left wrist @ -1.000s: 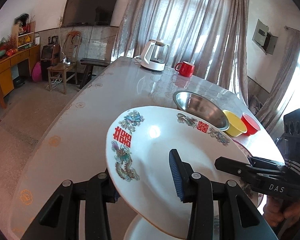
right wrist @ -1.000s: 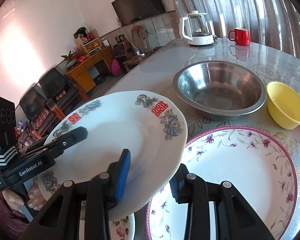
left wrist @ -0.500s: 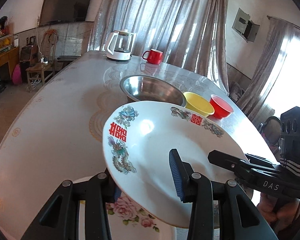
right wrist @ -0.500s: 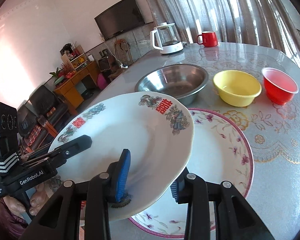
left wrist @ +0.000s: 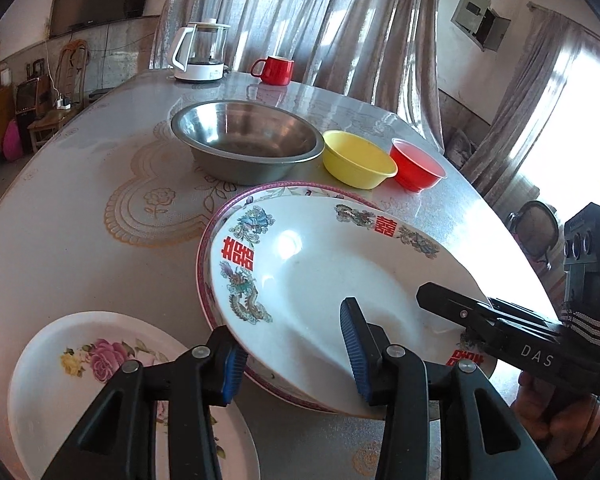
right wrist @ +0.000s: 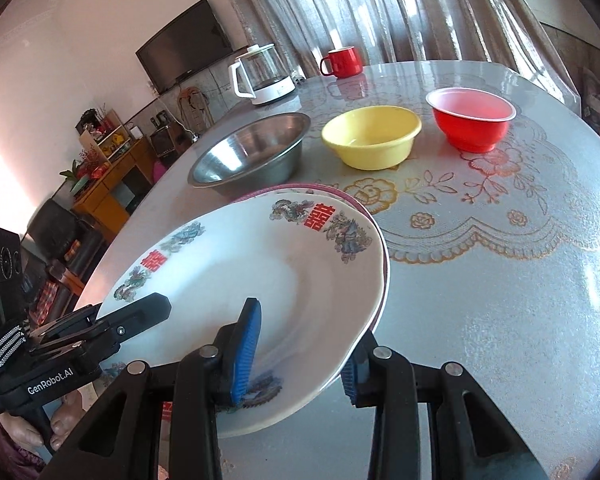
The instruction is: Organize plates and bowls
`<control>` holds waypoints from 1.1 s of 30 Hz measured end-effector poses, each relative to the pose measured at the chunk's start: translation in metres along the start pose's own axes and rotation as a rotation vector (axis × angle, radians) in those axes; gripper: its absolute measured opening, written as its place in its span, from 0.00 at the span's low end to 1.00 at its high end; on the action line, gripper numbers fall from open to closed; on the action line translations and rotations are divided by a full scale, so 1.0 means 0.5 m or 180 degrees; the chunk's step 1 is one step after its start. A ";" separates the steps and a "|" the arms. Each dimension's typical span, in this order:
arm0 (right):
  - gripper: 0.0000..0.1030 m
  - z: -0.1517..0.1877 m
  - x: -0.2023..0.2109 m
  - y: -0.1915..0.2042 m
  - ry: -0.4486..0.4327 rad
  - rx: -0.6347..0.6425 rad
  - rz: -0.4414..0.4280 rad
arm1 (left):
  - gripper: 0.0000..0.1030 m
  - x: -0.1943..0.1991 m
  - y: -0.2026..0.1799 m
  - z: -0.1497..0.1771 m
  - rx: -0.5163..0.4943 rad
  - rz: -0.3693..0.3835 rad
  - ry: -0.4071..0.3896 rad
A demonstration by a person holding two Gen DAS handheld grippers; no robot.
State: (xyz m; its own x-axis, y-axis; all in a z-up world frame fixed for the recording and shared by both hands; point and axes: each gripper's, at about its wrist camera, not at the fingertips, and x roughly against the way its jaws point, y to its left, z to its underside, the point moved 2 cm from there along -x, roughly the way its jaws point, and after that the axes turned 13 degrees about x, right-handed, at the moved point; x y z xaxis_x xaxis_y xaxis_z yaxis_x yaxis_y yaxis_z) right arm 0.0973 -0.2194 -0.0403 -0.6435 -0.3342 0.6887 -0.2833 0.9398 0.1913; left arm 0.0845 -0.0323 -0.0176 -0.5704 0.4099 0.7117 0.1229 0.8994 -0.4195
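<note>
The left claw (left wrist: 296,354), its jaws opening, straddles the dragon plate (left wrist: 332,280) at its 7 o'clock rim. That plate hangs tilted above the purple-rimmed plate (left wrist: 220,220) on the surface (left wrist: 80,184). The right claw (right wrist: 300,354) pinches its 5 o'clock rim.

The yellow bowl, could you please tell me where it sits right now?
The yellow bowl stands on the table, between the steel bowl and the red bowl.

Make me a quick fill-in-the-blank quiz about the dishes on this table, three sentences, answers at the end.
1. The plate with red characters is gripped at its rim by ____ tongs.
2. The yellow bowl sits between the steel bowl and the ____ bowl.
3. Beside the kettle stands a red ____.

Answers: two; red; mug
</note>
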 end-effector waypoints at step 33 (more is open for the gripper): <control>0.36 0.020 0.036 -0.044 0.0018 -0.0031 0.0269 | 0.50 0.037 0.045 0.014 0.0149 -0.0115 -0.0062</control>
State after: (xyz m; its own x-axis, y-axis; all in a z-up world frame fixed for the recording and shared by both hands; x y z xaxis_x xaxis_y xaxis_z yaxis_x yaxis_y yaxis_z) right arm 0.0849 -0.2466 -0.0389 -0.6607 -0.2531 0.7066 -0.2212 0.9653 0.1390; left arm 0.0711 -0.0057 -0.0179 -0.5896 0.3737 0.7161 0.0639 0.9053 -0.4199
